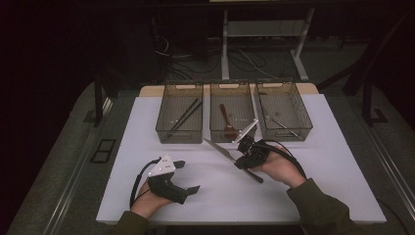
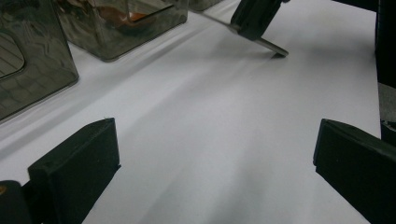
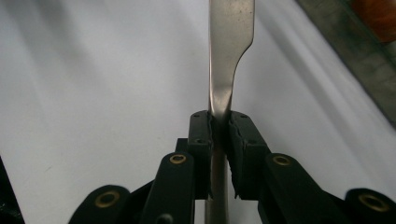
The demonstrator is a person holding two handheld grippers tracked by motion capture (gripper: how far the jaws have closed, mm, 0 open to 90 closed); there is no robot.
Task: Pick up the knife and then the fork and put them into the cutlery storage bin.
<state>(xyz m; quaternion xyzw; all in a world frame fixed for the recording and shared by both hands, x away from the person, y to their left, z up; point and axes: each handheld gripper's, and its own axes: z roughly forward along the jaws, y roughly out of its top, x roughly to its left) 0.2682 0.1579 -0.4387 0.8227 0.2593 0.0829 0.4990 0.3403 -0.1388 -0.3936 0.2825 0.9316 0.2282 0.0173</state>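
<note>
A metal table knife [image 1: 219, 147] hangs slanted just above the white table top [image 1: 313, 191], blade toward the bins. My right gripper [image 1: 243, 160] is shut on its neck, in front of the middle bin. In the right gripper view the jaws pinch the knife [image 3: 231, 37] at my right gripper [image 3: 219, 128], and the blade runs straight up. My left gripper [image 1: 187, 176] rests low at the front left, open, with nothing between its fingers. The left gripper view has my left gripper [image 2: 215, 154] spread wide over bare table, and farther off the knife [image 2: 275, 48] in the right gripper [image 2: 254, 16].
Three smoky clear bins stand in a row at the back: the left bin [image 1: 179, 133] holds dark chopsticks [image 1: 185, 116], the middle bin [image 1: 230, 136] a reddish spoon [image 1: 225, 117], the right bin [image 1: 289, 132] a metal utensil [image 1: 281, 122]. Beyond the table are desk legs and cables.
</note>
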